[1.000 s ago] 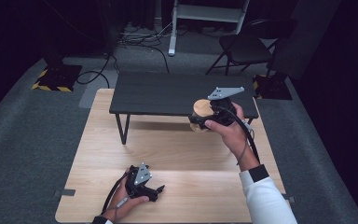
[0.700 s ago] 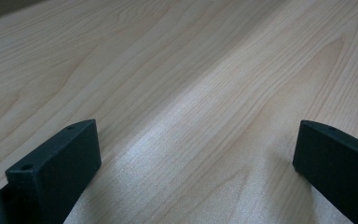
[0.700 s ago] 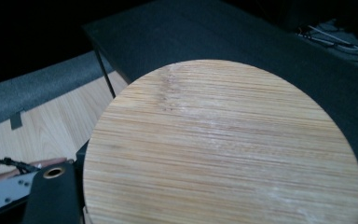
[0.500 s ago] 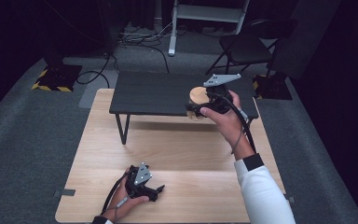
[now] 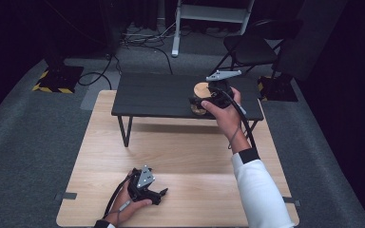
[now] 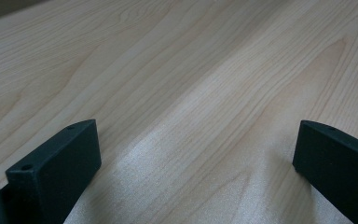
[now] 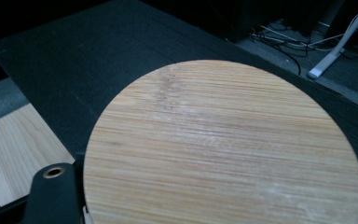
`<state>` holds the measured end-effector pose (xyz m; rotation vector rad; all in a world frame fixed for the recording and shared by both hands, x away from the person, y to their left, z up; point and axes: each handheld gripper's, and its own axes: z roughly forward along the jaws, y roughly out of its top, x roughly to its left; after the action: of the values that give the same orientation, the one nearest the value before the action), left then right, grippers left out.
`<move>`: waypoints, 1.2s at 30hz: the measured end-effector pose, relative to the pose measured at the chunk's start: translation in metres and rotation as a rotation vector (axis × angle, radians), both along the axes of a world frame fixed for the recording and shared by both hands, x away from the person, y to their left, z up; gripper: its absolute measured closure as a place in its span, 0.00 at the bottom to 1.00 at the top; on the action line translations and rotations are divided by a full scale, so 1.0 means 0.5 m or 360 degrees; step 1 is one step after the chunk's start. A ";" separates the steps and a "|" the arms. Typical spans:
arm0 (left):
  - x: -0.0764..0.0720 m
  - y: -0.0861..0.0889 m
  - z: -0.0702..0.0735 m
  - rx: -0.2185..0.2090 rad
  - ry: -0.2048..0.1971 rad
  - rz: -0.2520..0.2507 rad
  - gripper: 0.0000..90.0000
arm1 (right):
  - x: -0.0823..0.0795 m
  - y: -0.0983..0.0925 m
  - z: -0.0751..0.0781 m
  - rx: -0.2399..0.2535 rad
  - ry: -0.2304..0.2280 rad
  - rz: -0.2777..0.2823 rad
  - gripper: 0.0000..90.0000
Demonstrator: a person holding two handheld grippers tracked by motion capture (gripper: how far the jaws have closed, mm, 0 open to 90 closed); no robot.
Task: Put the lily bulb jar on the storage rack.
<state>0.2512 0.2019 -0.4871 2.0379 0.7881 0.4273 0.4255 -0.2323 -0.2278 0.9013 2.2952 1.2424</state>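
A round container with a bamboo lid (image 5: 201,89) is held over the front right part of the small black table (image 5: 157,97), my right gripper (image 5: 203,100) shut on its sides. In the right gripper view the bamboo lid (image 7: 223,144) lies flat between the two jaws, with the black tabletop (image 7: 74,60) behind it. Whether the container touches the tabletop cannot be told. My left gripper (image 5: 158,194) rests low on the light wooden table (image 5: 185,152) near its front edge. It is open, with bare wood (image 6: 191,93) between its wide-apart jaws.
The black table stands on thin legs (image 5: 124,130) at the far half of the wooden table. Behind it are a folding chair (image 5: 256,45), floor cables (image 5: 138,33) and a white stand (image 5: 176,45). Grey carpet (image 5: 28,142) surrounds the tables.
My right hand has carried the lidded container away from the person and slightly left, to above the black table. The left gripper has stayed put.
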 end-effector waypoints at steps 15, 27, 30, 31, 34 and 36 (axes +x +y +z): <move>0.000 0.000 0.000 -0.0001 0.0000 -0.0001 0.01 | 0.010 -0.020 -0.022 0.0088 -0.0015 0.0043 0.09; 0.001 0.000 0.000 0.0000 0.0000 -0.0005 0.01 | -0.025 -0.050 -0.024 0.0063 -0.0041 -0.0007 0.07; 0.001 0.001 0.000 -0.0001 -0.0001 -0.0006 0.01 | -0.031 -0.052 -0.027 0.0041 -0.0044 -0.0022 0.07; 0.001 0.001 0.000 -0.0002 -0.0001 -0.0007 0.01 | -0.032 -0.057 -0.029 0.0041 -0.0038 -0.0017 0.07; 0.000 0.001 -0.001 -0.0002 -0.0003 -0.0006 0.01 | -0.038 -0.074 -0.040 0.0072 -0.0039 -0.0015 0.07; 0.000 0.001 0.000 0.0000 -0.0002 -0.0007 0.01 | -0.045 -0.082 -0.045 0.0078 -0.0031 -0.0022 0.07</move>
<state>0.2515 0.2022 -0.4872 2.0389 0.7826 0.4256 0.4031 -0.2735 -0.2505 0.9165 2.2486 1.3007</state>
